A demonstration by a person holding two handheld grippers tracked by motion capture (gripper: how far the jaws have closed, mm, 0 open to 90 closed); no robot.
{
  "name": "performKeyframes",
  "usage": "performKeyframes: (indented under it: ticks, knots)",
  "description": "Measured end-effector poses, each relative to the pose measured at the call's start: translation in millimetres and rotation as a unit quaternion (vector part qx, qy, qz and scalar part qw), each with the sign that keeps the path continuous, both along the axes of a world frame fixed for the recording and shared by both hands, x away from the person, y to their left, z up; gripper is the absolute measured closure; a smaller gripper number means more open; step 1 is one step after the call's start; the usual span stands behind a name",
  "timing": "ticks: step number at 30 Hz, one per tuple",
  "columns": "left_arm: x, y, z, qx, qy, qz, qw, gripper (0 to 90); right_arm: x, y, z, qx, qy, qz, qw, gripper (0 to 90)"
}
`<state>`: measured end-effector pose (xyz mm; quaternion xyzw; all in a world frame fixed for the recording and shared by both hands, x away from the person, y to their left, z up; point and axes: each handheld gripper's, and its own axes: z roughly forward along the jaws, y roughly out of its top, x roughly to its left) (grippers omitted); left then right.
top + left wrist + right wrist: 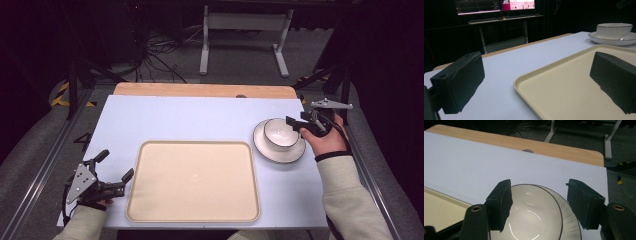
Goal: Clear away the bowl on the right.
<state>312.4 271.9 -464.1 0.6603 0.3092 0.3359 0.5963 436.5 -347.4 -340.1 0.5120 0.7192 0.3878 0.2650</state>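
Right gripper (539, 202) fingers spread astride the bowl's (279, 134) rim, not pinching; bowl sat on saucer (295, 154), right of tray (193, 181); left gripper (114, 172) fingers spread, idle; advised gripping the rim squarely before lifting.

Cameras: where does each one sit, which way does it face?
High view: above the near edge, facing forward and down on the table; forearms, left gripper, right gripper.
Left gripper view: low on that gripper, looking across the tray toward desks; its open jaws show.
Right gripper view: above the bowl on its plate, facing the far edge; jaws straddle the bowl's rim without touching.
Shared by all three: tray, bowl, plate.
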Motion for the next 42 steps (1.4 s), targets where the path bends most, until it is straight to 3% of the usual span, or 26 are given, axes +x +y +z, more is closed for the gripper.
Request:
performKeyframes:
  ticks: [7, 15, 19, 25, 26, 37, 42]
  knots:
    - [-0.1, 0.0, 0.0, 0.001, 0.0, 0.0, 1.0, 0.2, 12.5, 0.8, -8.1, -0.02, 0.047, -0.017, 0.9986, 36.9]
    - [-0.1, 0.0, 0.0, 0.0, 0.0, -0.001, 1.0, 0.2, 23.6, 2.0, -11.4, -0.029, 0.096, -0.032, 0.9945, 40.5]
    - [-0.1, 0.1, 0.0, 0.0, 0.0, -0.001, 1.0, 0.2, 32.2, 1.6, -14.3, -0.033, 0.137, -0.04, 0.9892, 38.2]
    - [-0.1, 0.1, 0.0, 0.0, 0.0, -0.001, 1.0, 0.2, 39.4, 1.2, -17.6, -0.043, 0.169, -0.053, 0.9833, 38.4]
    - [-0.1, 0.1, 0.0, 0.0, 0.0, -0.002, 1.0, 0.2, 42.5, -0.2, -19.6, -0.044, 0.182, -0.058, 0.9806, 40.0]
    - [-0.2, 0.0, 0.0, 0.001, -0.001, -0.002, 1.0, 0.2, 47.9, -5.0, -30.2, -0.039, 0.22, -0.063, 0.9727, 49.7]
    - [-0.2, 0.0, 0.0, 0.001, -0.001, -0.002, 1.0, 0.2, 49.4, -8.4, -36.7, -0.027, 0.24, -0.065, 0.9681, 61.4]
